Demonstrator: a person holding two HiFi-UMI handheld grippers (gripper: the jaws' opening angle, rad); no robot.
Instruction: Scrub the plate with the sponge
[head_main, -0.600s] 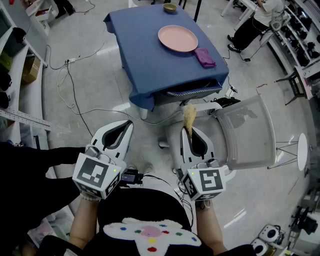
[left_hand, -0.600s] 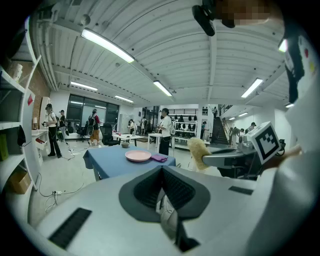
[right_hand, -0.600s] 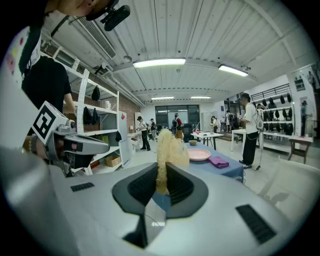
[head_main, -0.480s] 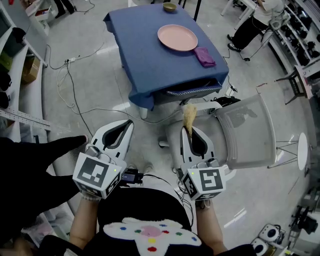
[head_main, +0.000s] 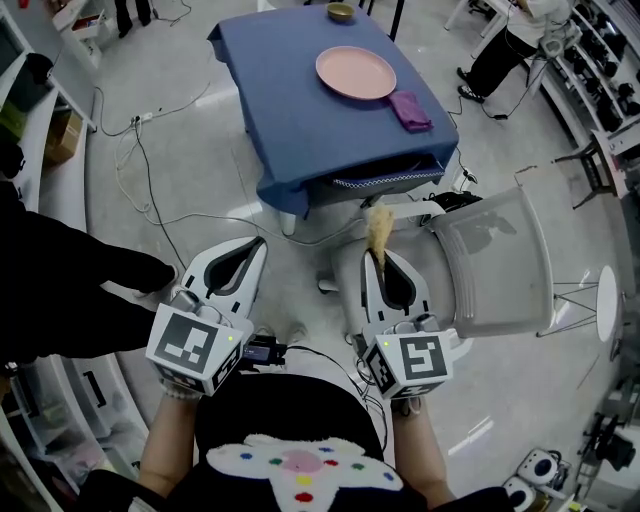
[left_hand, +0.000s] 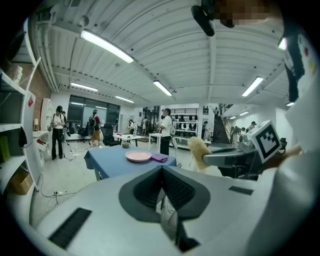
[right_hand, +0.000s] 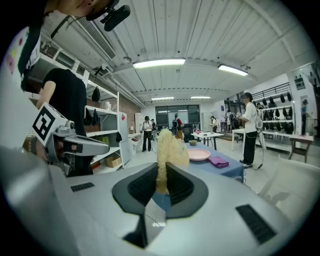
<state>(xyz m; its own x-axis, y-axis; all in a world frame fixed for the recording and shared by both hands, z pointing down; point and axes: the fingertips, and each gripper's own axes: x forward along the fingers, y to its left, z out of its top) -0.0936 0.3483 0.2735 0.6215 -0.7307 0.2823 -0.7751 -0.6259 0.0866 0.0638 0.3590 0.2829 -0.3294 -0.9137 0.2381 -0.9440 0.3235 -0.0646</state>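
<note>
A pink plate (head_main: 356, 73) lies on a blue-clothed table (head_main: 290, 110) far ahead, with a purple cloth (head_main: 410, 110) beside it. The same plate (left_hand: 138, 156) (right_hand: 199, 154) is small and distant in both gripper views. My right gripper (head_main: 376, 255) is shut on a pale yellow sponge (head_main: 378, 232), which sticks up past its tips (right_hand: 167, 150). My left gripper (head_main: 258, 248) is shut with nothing in it. Both grippers hang low over the floor, close to my body and well short of the table.
A translucent chair (head_main: 490, 262) stands to the right of the right gripper. A person in black (head_main: 70, 290) is at the left edge. Cables (head_main: 150, 190) trail over the floor. A small bowl (head_main: 340, 14) sits at the table's far end. Shelving stands at the left.
The person in black at the left has shifted; a dark arm or leg now reaches toward the left gripper. Both grippers hold their places.
</note>
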